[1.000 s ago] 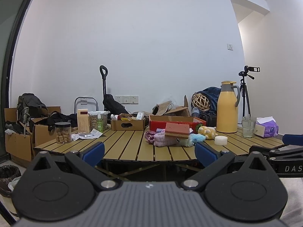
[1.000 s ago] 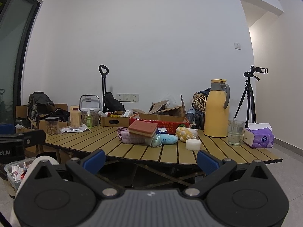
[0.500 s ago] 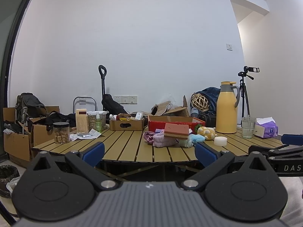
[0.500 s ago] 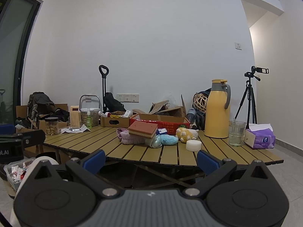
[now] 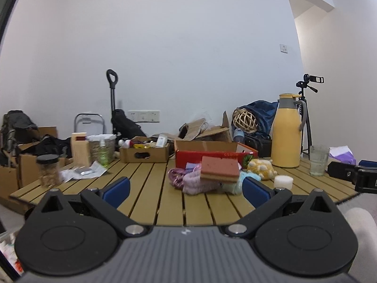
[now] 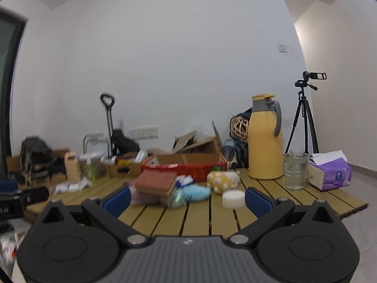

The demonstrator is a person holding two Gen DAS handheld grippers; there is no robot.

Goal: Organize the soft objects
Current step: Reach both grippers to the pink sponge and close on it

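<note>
My left gripper [image 5: 186,189] and right gripper [image 6: 187,199] hang at the near edge of the slatted wooden surface [image 5: 150,188], fingers spread apart and empty. I judge this the approach: nothing is picked yet. The soft pile lies mid-surface, just ahead: a red sponge [image 5: 220,169] tilted on top of pink knitted socks [image 5: 195,181], a blue plush [image 6: 196,192] touching them, and a yellow plush [image 6: 222,179] just beside that. Next I need to close in over the sponge and lift it clear. Behind the sponge stands a red cardboard box [image 5: 212,154], likely the destination. Right of the box stands a yellow thermos [image 6: 265,139]; beyond, a white wall and a camera tripod [image 6: 304,118].
</note>
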